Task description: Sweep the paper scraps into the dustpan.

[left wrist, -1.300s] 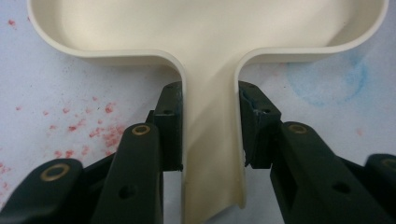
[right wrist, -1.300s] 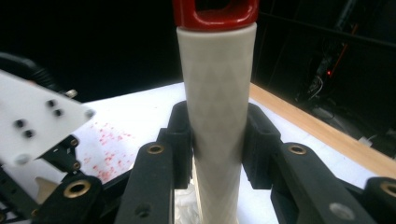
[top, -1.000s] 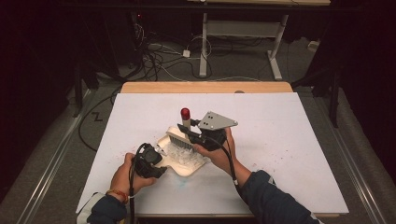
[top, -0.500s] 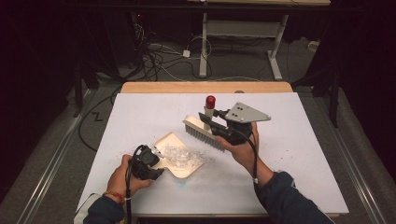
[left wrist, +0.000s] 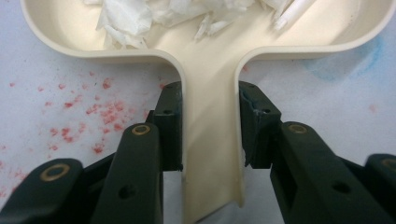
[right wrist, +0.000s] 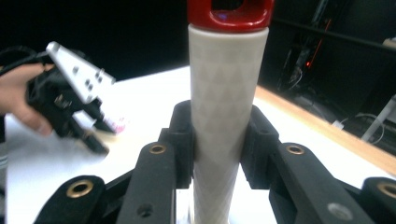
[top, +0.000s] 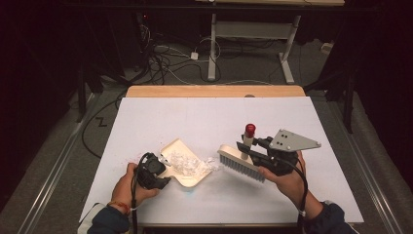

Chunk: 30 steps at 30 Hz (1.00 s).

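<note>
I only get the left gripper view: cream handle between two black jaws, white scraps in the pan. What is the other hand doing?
Observer: The right gripper holds a brush by its handle, beside the dustpan.
Operator: Is the brush touching the pan?
Observer: No, there is table showing between the bristles and the pan's mouth.
Operator: Are all scraps inside?
Observer: Not quite; some scraps lie at the pan's open edge, towards the brush.

A cream dustpan [top: 187, 163] holds white scraps [top: 187, 161]; the brush [top: 242, 163] has a cream, diamond-patterned handle [right wrist: 226, 107] with a red cap [top: 250, 129]; the counter [top: 195, 117] is white with red specks [left wrist: 88, 116].
</note>
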Available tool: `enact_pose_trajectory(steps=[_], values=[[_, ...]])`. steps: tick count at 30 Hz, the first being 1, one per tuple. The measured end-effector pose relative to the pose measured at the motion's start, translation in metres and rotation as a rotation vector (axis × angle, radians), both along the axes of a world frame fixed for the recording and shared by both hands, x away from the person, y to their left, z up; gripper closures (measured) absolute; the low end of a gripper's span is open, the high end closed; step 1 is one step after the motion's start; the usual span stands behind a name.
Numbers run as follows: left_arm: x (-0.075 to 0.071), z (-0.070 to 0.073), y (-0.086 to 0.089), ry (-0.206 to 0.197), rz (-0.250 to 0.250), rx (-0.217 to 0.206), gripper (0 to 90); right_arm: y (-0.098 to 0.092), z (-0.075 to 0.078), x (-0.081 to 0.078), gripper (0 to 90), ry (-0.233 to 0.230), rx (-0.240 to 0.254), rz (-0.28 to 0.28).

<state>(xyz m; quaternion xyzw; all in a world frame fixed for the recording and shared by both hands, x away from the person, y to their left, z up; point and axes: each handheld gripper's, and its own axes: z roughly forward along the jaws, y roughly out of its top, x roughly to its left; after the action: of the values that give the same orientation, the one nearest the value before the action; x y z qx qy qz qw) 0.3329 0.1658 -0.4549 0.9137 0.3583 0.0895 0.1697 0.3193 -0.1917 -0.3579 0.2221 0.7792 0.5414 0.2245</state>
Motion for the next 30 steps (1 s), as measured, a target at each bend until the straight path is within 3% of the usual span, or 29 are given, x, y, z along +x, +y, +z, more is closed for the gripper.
enact_pose_trajectory(steps=[4, 7, 16, 21, 30], values=[[0.0, 0.0, 0.0, -0.001, -0.005, 0.003, 63.0, 0.001, -0.012, 0.0, 70.3, 0.054, -0.043, 0.015], [0.0, 0.001, 0.001, -0.003, -0.011, 0.007, 63.0, 0.009, -0.017, 0.004, 70.3, 0.069, -0.037, 0.022], [-0.001, 0.002, 0.002, -0.005, -0.019, 0.014, 63.0, 0.047, -0.021, 0.021, 70.3, 0.043, 0.0, 0.047], [0.0, 0.001, 0.0, -0.007, -0.024, 0.024, 62.9, 0.065, -0.021, 0.023, 70.3, 0.035, 0.012, 0.065], [0.001, 0.001, -0.002, -0.006, -0.028, 0.026, 62.8, 0.057, -0.005, 0.022, 70.2, 0.02, 0.055, 0.067]])
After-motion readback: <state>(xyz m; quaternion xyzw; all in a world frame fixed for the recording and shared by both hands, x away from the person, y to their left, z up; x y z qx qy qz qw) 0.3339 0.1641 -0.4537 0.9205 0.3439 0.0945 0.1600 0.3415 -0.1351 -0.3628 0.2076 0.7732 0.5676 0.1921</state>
